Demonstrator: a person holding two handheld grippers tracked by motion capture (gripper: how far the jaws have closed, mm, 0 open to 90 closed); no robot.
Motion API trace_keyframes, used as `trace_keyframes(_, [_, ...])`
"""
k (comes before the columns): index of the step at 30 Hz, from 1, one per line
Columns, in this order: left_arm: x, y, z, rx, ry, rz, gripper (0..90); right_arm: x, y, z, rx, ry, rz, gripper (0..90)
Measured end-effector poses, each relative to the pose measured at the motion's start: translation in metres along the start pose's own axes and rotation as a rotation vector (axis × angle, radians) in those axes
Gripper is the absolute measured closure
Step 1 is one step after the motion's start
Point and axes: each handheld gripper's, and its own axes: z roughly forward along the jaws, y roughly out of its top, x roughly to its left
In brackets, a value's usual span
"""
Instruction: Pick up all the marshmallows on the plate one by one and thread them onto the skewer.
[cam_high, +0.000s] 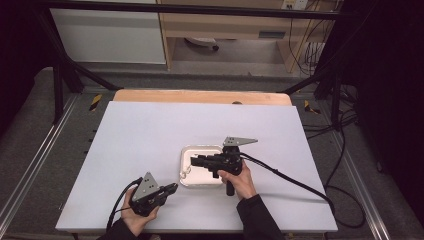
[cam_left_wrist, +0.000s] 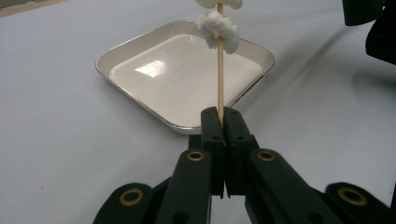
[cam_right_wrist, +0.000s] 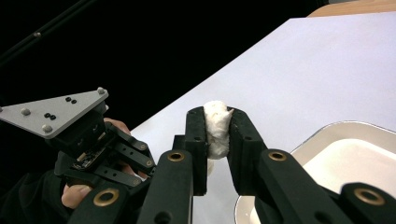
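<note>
My left gripper (cam_left_wrist: 220, 114) is shut on the lower end of a thin wooden skewer (cam_left_wrist: 220, 79). The skewer stands up in front of a white square tray (cam_left_wrist: 135, 97) and carries soft white lumps (cam_left_wrist: 217, 28) near its top. My right gripper (cam_right_wrist: 217, 119) is shut on another soft white lump (cam_right_wrist: 217, 126), squeezed between its jaws. In the high view the left gripper (cam_high: 175, 187) sits near the table's front edge and points toward the tray (cam_high: 202, 147). There the right gripper (cam_high: 194, 160) reaches leftward over the tray.
A white sheet (cam_high: 150, 130) covers the table, with a wooden strip (cam_high: 200, 96) along its far edge. A black cable (cam_high: 295, 182) trails right from the right gripper. A dark frame and floor surround the table.
</note>
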Motion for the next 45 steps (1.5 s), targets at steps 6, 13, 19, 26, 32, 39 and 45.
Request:
trace_keyframes(6, [0.000,0.000,0.000,-0.001,0.001,-0.001,88.7,0.001,-0.001,0.000,0.002,0.001,0.000,80.3])
trace_keyframes(13, [0.000,0.000,0.000,0.002,0.002,0.000,88.7,0.001,-0.003,0.001,0.001,0.006,0.000,80.4])
trace_keyframes(19, [0.000,0.000,0.000,0.003,0.002,0.001,88.7,0.002,-0.005,0.002,0.002,0.010,-0.004,80.6])
trace_keyframes(26, [0.000,0.000,0.000,0.004,0.002,0.002,88.7,0.002,-0.007,0.002,0.005,0.010,-0.003,80.6])
trace_keyframes(32, [-0.001,0.002,0.000,-0.015,-0.005,0.002,88.6,0.002,-0.009,0.005,0.026,0.021,-0.002,80.4])
trace_keyframes(39, [-0.001,0.003,0.002,-0.003,-0.003,0.006,88.6,0.002,-0.015,0.008,0.034,0.015,-0.009,79.0])
trace_keyframes(45, [0.000,0.003,0.003,-0.008,0.003,0.004,88.5,0.004,-0.013,0.006,0.046,-0.014,-0.018,62.7])
